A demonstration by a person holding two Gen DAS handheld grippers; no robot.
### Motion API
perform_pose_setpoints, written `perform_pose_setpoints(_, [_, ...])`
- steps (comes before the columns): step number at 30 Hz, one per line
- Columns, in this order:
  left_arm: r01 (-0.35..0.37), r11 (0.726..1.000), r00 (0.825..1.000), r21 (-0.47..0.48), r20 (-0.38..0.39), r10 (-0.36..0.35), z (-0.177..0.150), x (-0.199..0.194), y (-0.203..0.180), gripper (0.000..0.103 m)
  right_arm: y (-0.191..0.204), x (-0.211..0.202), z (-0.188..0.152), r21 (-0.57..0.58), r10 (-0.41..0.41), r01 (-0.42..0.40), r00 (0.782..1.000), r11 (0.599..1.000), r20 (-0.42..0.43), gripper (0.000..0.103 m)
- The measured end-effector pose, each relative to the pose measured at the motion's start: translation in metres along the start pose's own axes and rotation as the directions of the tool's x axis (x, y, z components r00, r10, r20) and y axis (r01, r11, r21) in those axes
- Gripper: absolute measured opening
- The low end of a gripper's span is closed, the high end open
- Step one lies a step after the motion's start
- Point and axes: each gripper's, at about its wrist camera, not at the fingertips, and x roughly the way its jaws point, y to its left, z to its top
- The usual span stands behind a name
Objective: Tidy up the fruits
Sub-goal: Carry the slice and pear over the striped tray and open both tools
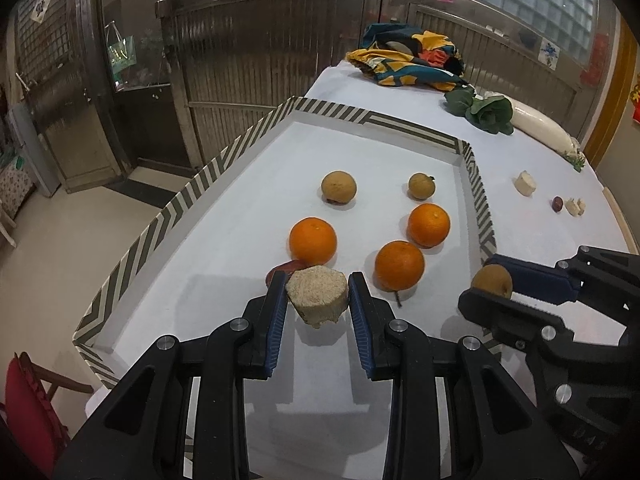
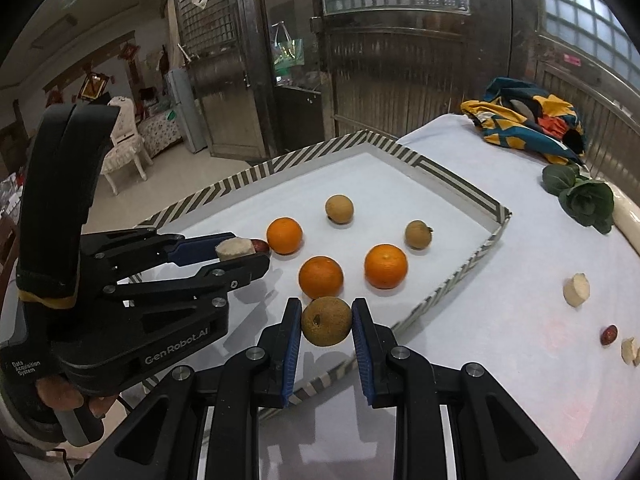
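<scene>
My left gripper [image 1: 318, 294] is shut on a pale tan fruit chunk [image 1: 317, 295] and hovers above the near part of the striped-rim tray [image 1: 172, 208]. The right gripper [image 2: 326, 322] is shut on a round brown fruit [image 2: 327, 321], held over the tray's near rim. Three oranges [image 1: 313, 240] [image 1: 399, 265] [image 1: 428, 225] and two brown fruits [image 1: 338, 187] [image 1: 421, 186] lie in the tray. A dark red fruit [image 1: 286, 267] peeks out behind the held chunk. In the left wrist view the right gripper [image 1: 490, 282] shows at the right with its brown fruit [image 1: 491, 280].
On the white cloth outside the tray lie pale chunks [image 1: 525, 183] [image 1: 575, 206], a small dark red fruit [image 1: 557, 204], leafy greens [image 1: 486, 110], a white radish [image 1: 540, 126] and a bundled colourful cloth [image 1: 408, 60]. A red chair [image 1: 28, 412] stands at the table's left.
</scene>
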Motion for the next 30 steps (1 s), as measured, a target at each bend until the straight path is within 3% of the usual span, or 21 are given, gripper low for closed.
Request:
perform_pose_setpoints(22, [-0.029, 0.998, 0.998, -0.060, -0.060, 0.026, 0.001, 0.020, 0.015, 0.032, 0.030, 0.051, 0.000, -0.135, -0.004, -0.012, 0.993, 0.991, -0.120, 0.024])
perform_pose_setpoints(26, [-0.023, 0.996, 0.998, -0.084, -0.067, 0.017, 0.002, 0.022, 0.018, 0.062, 0.030, 0.051, 0.001, -0.134, 0.004, -0.020, 0.992, 0.991, -0.123, 0.025])
perform_pose_setpoints(30, [-0.037, 0.996, 0.999, -0.085, -0.036, 0.034, 0.005, 0.014, 0.019, 0.063, 0.026, 0.042, 0.000, -0.104, 0.016, -0.027, 0.994, 0.994, -0.104, 0.026])
